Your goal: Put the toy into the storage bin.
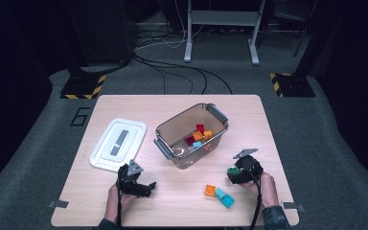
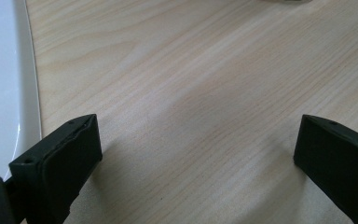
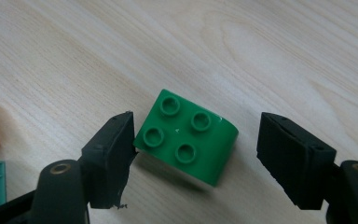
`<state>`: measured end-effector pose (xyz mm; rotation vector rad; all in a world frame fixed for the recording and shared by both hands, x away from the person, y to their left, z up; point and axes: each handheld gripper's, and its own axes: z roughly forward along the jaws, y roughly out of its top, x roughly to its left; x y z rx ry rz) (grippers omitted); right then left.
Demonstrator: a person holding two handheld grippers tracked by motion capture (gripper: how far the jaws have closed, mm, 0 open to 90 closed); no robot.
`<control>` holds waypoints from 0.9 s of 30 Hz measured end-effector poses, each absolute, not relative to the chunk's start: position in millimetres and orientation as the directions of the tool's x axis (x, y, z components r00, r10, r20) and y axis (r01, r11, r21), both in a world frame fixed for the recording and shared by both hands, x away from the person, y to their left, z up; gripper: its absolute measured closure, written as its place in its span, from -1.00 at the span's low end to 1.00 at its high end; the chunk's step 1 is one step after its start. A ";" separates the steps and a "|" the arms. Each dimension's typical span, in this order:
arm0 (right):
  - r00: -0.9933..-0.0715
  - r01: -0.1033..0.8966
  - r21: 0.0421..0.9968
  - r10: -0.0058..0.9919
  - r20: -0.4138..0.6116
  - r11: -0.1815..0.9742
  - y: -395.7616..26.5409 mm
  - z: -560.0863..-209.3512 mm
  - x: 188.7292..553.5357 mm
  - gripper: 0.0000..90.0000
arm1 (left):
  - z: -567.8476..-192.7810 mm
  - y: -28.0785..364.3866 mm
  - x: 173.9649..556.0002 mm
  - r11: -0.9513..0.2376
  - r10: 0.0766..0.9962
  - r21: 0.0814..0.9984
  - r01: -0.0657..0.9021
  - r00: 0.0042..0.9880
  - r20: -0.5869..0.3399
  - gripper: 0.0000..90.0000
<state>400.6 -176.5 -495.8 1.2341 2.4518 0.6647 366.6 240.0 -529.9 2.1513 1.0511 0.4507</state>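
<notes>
Between the right gripper's (image 3: 196, 149) parted jaws lies the green brick (image 3: 186, 136), touching one pad with a gap to the other. Light, rigid and smooth-sided, it probably grips best across its flat side walls. Left gripper (image 2: 196, 154) stands wide apart over bare table (image 2: 191, 70).

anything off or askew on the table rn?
Nothing damaged or spilled. The green brick sits skewed between the right gripper jaws: one jaw is at its corner, the other stands clear. The lid lies off the clear bin; three bricks lie loose outside it.
</notes>
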 end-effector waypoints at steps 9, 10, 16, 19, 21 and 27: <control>-0.665 0.625 0.521 0.746 -0.033 0.581 -180.8 -497.8 411.8 -0.27 | -529.5 240.6 366.9 -0.443 0.787 0.709 0.548 0.617 0.015 -0.99; -0.668 0.626 0.516 0.743 -0.032 0.585 -181.3 -497.8 411.8 -0.26 | -529.5 240.6 366.8 -0.443 0.787 0.709 0.549 0.617 0.014 -0.99; -0.617 0.663 0.520 0.787 -0.028 0.538 -184.0 -499.0 408.4 -0.07 | -529.6 240.5 366.7 -0.441 0.787 0.709 0.550 0.616 0.012 -0.99; -0.589 0.683 0.520 0.808 -0.024 0.513 -181.0 -498.9 405.0 -0.06 | -529.6 240.4 366.6 -0.440 0.788 0.710 0.551 0.615 0.011 -0.99; -0.569 0.693 0.521 0.822 -0.029 0.498 -179.2 -498.7 403.1 -0.05 | -529.6 240.4 366.6 -0.440 0.788 0.710 0.550 0.616 0.011 -0.99; -0.549 0.717 0.491 0.835 -0.040 0.495 -187.0 -496.2 400.0 -0.05 | -529.6 240.3 366.6 -0.439 0.788 0.710 0.550 0.615 0.011 -0.99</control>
